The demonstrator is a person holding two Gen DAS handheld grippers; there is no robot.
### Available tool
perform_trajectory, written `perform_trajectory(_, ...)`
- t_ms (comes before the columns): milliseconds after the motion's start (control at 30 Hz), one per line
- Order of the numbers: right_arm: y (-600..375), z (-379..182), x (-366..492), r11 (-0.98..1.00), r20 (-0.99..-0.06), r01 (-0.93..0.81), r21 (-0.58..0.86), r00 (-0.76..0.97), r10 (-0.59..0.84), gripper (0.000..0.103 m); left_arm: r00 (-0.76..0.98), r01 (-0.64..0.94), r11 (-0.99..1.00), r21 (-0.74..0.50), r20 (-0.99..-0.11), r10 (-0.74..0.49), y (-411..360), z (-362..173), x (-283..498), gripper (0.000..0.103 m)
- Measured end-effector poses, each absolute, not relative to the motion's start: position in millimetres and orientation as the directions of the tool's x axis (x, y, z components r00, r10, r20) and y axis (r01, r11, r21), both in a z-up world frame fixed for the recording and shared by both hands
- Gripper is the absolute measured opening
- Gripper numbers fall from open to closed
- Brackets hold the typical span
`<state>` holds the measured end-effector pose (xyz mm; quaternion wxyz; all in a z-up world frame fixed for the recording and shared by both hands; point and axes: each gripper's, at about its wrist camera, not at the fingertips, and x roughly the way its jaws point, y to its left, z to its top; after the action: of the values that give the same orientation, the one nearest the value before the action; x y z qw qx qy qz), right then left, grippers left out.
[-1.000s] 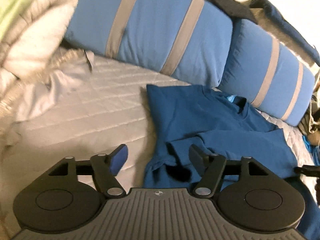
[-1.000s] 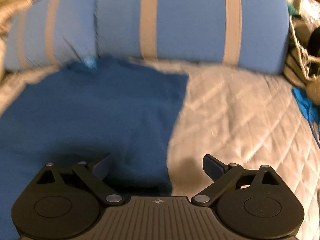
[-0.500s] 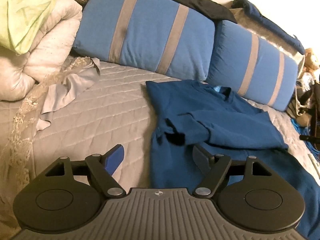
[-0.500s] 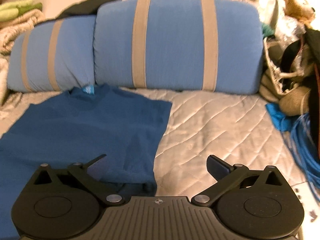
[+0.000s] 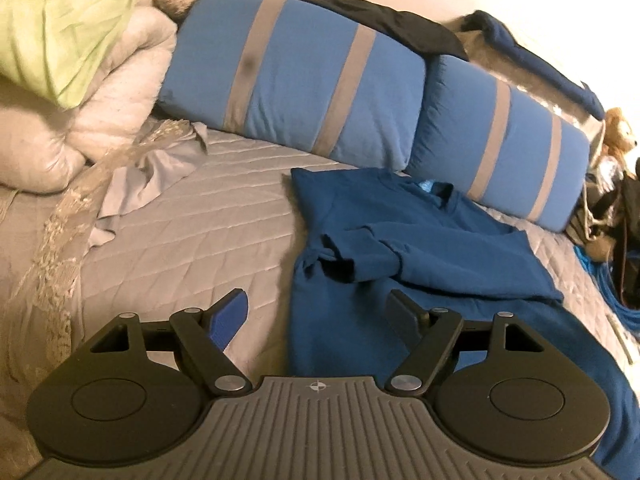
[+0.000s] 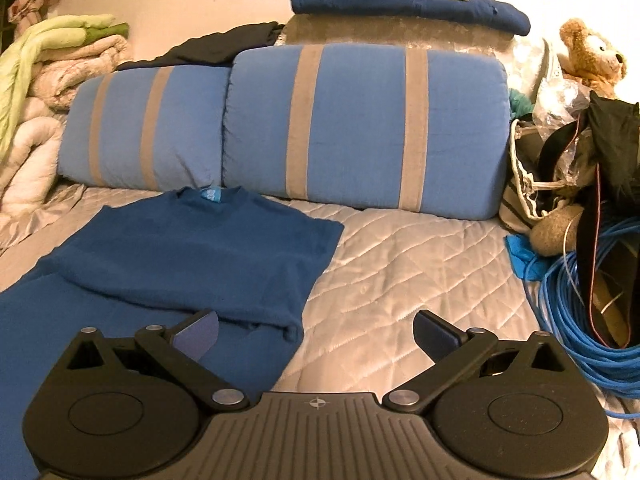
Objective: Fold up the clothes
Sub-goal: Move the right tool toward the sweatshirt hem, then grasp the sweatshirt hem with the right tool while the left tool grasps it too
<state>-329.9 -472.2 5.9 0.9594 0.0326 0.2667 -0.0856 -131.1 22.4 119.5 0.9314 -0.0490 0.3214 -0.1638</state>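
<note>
Quilted grey bedspread (image 5: 192, 240) underfoot of everything, diamond-stitched, wrinkled toward the far left. Going rightward with the shirt as landmark:

Far left of the shirt, heaped white duvet (image 5: 100, 120) with a lime sheet (image 5: 60, 20) on top; below it a lace-edged grey cloth (image 5: 148, 176) spilling onto the bedspread. Behind the shirt, two blue pillows (image 6: 360, 128) with beige stripes, side by side against a pale wall, a black garment (image 5: 384, 24) draped over the left one and a folded navy blanket (image 6: 408, 4) on the headboard above the right one.

Blue shirt (image 5: 400, 232) flat on the bedspread, collar and tag toward the pillows, both sides folded in over the middle (left sleeve bunched, a dark hollow under it), lower hem running out of view toward the cameras.

Left gripper (image 5: 318, 316) hovering over the shirt's left edge, jaws spread wide, nothing between them; left finger above bare quilt, right finger above blue cloth. Right gripper (image 6: 316, 332) poised at the shirt's right folded edge, likewise gaping and empty-handed, one finger over cloth, the other over quilt.

Right of the shirt, bare quilt, then clutter at the bed's edge: coiled blue cable (image 6: 580, 320), a striped bag (image 6: 524, 192), dark straps, a teddy bear (image 6: 592, 56) up top.
</note>
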Motion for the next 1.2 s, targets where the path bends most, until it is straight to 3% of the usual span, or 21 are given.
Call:
perform_trajectory(200,-477,9,-352,0.985,-0.528,0.162,0.058,0.842,-0.107,0.103,0.743,0.267,0.945,-0.189,-0.584,-0.327,23,123,-138,0.076)
perform_trajectory(400,-473,11,-385,0.978,-0.563,0.065,0.198,0.824,0.059,0.103,0.727,0.252,0.939,-0.235,-0.594,-0.344,37,122,-152,0.076)
perform_trajectory(633,-457,7,-430,0.963,-0.564,0.045,0.266,0.818,0.117,0.103,0.723,0.202,0.917,-0.345,-0.579,-0.377,77,105,-168,0.076)
perform_trajectory(933,-440,-29,-468,0.874,-0.550,0.031,0.485,0.788,0.277,0.102,0.700,0.162,0.882,-0.443,-0.578,-0.420,117,81,-180,0.076)
perform_trajectory(1133,-443,-57,-462,0.770,-0.515,0.048,0.636,0.769,0.378,0.094,0.687,0.157,0.858,-0.490,-0.570,-0.451,129,63,-190,0.076)
perform_trajectory(1200,-443,-65,-458,0.725,-0.496,0.048,0.687,0.761,0.419,0.087,0.680,0.155,0.846,-0.510,-0.566,-0.466,132,55,-193,0.076)
